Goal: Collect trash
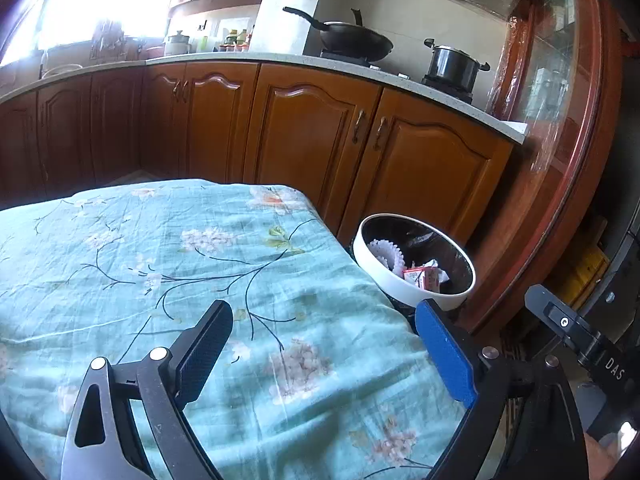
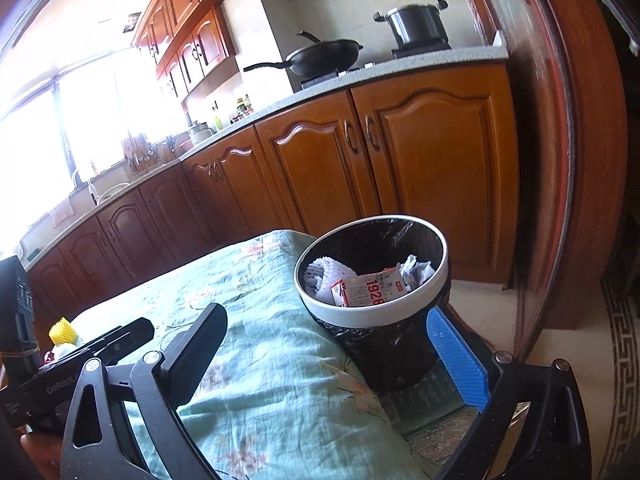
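Observation:
A trash bin (image 1: 394,282) with a white rim and black liner stands off the table's far right corner. Inside it lie a red-and-white carton (image 2: 366,290), a white foam net (image 2: 324,270) and crumpled paper (image 2: 418,268). My left gripper (image 1: 324,316) hovers open over the teal floral tablecloth (image 1: 160,260), with nothing between its fingers. My right gripper (image 2: 326,316) is open and empty too, just short of the bin (image 2: 360,314), its blue finger (image 2: 456,360) beside the bin's wall. A yellow foam net (image 2: 62,330) sits on the table at the far left, behind the left gripper's body (image 2: 80,364).
Brown wooden cabinets (image 1: 304,140) under a pale counter run behind the table. On the stove stand a black wok (image 1: 352,40) and a steel pot (image 1: 452,64). A glass-fronted wooden cabinet (image 1: 560,120) stands on the right. A patterned floor mat (image 2: 624,340) lies past the bin.

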`<state>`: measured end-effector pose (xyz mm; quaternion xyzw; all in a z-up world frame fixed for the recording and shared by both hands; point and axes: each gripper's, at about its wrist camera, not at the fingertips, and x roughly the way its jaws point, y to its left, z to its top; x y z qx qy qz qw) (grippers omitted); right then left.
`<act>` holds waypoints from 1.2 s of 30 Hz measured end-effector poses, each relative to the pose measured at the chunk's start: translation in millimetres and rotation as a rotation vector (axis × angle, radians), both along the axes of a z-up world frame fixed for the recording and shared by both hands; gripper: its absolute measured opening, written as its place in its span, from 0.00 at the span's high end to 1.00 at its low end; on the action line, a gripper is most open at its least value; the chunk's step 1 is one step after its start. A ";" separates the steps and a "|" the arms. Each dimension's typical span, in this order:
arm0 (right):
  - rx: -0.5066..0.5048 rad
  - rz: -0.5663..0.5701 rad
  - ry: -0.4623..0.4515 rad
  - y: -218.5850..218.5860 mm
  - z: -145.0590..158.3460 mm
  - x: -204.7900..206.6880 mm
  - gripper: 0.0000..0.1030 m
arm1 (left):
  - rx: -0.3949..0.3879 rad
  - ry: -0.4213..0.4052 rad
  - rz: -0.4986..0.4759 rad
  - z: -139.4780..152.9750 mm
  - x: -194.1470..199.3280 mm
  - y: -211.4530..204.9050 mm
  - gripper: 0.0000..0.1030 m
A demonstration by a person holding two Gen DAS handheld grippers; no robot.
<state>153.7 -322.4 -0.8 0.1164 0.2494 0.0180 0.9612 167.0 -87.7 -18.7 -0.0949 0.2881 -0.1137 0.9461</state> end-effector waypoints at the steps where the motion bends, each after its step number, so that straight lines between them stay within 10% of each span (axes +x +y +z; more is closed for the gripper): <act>1: -0.007 -0.003 -0.007 1.0 2.0 -3.0 0.01 | 0.011 -0.015 0.000 1.1 -6.8 -0.9 0.09; 36: -0.119 -0.034 -0.153 14.2 -5.1 -46.5 0.00 | 0.202 -0.254 0.055 -15.9 -67.3 -7.6 0.01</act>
